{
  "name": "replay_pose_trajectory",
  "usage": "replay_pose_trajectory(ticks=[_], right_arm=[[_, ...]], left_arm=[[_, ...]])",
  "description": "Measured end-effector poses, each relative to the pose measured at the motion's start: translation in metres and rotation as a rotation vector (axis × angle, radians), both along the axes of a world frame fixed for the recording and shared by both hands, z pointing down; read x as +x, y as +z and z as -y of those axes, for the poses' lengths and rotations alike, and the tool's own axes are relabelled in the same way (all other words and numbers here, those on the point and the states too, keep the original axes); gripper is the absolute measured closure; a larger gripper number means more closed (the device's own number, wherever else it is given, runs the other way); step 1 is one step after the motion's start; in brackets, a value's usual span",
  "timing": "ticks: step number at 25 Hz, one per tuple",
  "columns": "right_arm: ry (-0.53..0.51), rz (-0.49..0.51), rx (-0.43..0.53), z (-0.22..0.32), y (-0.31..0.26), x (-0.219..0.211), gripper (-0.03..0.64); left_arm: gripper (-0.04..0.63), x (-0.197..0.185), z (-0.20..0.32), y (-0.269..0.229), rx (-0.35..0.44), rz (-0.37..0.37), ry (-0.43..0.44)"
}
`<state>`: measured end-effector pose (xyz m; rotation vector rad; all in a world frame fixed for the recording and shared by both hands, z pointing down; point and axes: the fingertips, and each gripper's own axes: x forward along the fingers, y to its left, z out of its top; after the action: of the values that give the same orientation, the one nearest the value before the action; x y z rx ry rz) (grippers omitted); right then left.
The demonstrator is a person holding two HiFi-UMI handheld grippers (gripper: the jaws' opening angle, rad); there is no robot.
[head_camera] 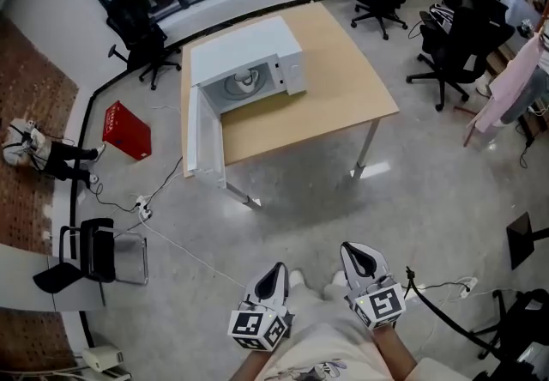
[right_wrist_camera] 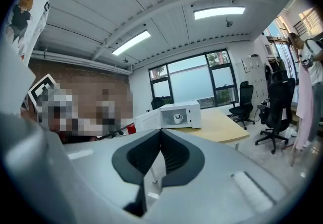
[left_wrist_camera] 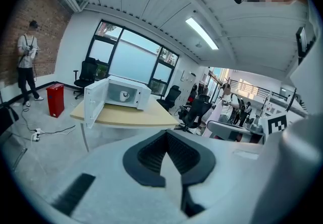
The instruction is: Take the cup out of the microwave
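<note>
Microwave (head_camera: pixel 249 60) set on table (head_camera: pixel 339 92), door (head_camera: pixel 206 137) swung open, cup (head_camera: pixel 247 79) seen inside, left gripper (head_camera: pixel 274 273) and right gripper (head_camera: pixel 354 253) held well apart from table, both pressed together, nothing pinched

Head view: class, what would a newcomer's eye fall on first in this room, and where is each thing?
The white microwave at the left end of the wooden table stands out first, its door swung wide open and a white cup standing inside. Next come the left tongs and right tongs at the bottom edge, both shut and empty, well short of the table.
</note>
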<state>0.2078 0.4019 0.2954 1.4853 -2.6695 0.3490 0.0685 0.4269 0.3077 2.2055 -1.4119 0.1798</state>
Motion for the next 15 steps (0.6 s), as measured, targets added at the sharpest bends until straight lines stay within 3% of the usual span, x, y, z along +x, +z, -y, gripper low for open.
replay_pose_trajectory(ticks=[5, 8, 15], right_arm=[[0.008, 0.010, 0.019, 0.011, 0.008, 0.030, 0.609], [0.010, -0.016, 0.002, 0.025, 0.019, 0.042, 0.555], [-0.013, -0.008, -0.005, 0.087, 0.020, 0.034, 0.609]], left_arm=[[0.592, -0.002, -0.010, 0.012, -0.021, 0.010, -0.077], [0.592, -0.007, -0.013, 0.023, -0.058, 0.002, -0.133], [0.592, -0.024, 0.031, 0.031, -0.076, -0.019, -0.173]])
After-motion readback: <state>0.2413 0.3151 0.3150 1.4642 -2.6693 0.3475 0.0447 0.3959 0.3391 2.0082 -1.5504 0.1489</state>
